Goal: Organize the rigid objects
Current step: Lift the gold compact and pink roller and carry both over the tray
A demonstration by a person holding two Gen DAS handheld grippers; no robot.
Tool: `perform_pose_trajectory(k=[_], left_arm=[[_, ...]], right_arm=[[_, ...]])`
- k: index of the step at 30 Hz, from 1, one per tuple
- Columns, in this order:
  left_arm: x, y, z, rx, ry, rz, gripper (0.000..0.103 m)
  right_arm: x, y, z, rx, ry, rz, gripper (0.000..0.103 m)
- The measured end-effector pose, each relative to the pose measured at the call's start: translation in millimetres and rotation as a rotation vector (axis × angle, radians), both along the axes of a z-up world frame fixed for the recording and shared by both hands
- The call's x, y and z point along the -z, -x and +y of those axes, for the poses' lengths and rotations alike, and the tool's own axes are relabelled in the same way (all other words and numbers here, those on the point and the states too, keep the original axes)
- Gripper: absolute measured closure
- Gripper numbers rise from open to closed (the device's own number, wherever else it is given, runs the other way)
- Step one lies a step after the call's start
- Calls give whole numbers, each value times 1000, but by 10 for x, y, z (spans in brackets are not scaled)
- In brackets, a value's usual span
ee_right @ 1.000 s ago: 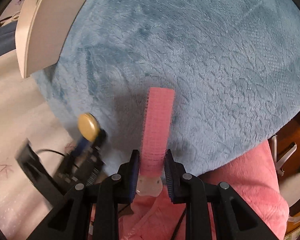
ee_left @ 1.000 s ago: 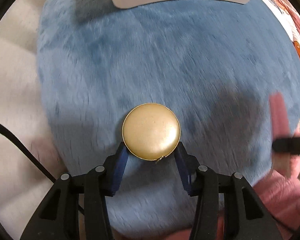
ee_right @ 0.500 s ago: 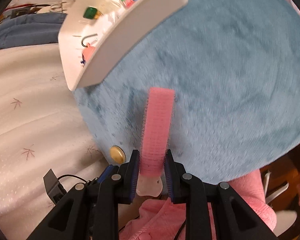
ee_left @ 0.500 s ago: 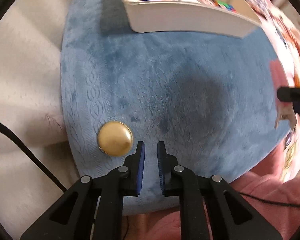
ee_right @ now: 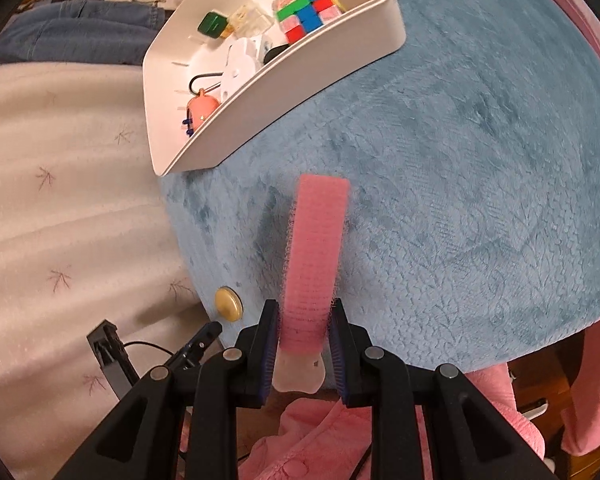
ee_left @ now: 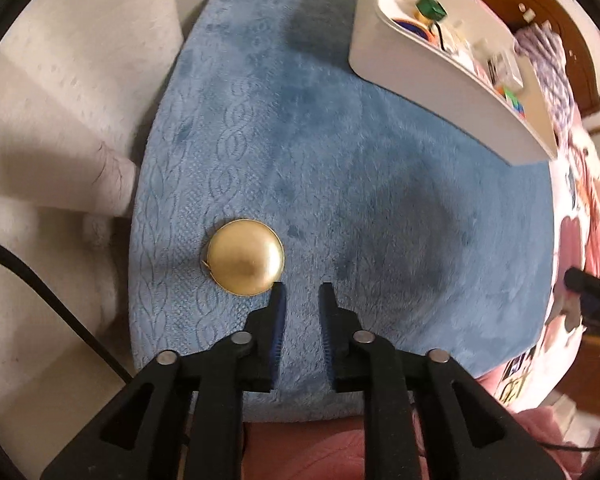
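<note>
Now the right tongs (ee_right: 305, 320), clamped on the long pink bristly hair roller (ee_right: 316, 256), aim it far-left toward the white plastic tray (ee_right: 300, 80); left tongs (ee_left: 301, 292) together, empty.

The blanket (ee_left: 380, 184) is blue plush with a woven braid pattern along one edge. The round disc (ee_left: 244, 256) is gold. The roller (ee_right: 316, 256) is pink with a pale, clear handle. The tray (ee_right: 300, 76) is white and holds a cube (ee_right: 310, 14) of red, blue, green and pink squares. The bedding (ee_right: 60, 240) is white with small star sprigs.
</note>
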State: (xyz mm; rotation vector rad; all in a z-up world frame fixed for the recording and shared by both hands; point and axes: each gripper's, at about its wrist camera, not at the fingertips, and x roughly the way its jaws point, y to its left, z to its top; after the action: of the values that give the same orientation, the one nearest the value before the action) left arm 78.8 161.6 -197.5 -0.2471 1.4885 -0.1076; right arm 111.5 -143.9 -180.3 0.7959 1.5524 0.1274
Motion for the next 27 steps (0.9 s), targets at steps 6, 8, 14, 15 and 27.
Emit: perform_pose_trajectory(k=[6, 8, 14, 15, 27], left_arm=[[98, -19, 63, -2, -57, 21, 51], [169, -48, 67, -1, -76, 35, 42], [408, -183, 115, -15, -79, 103, 39], [435, -201, 116, -15, -81, 108, 39], [579, -395, 211, 46, -100, 161, 44]], right_arm=[[-21, -17, 95, -38, 9, -15, 79], [-42, -5, 129, -46, 12, -22, 79], [-113, 28, 211, -52, 42, -55, 79], [-132, 36, 219, -51, 49, -62, 79], [-288, 101, 257, -21, 131, -130, 79]])
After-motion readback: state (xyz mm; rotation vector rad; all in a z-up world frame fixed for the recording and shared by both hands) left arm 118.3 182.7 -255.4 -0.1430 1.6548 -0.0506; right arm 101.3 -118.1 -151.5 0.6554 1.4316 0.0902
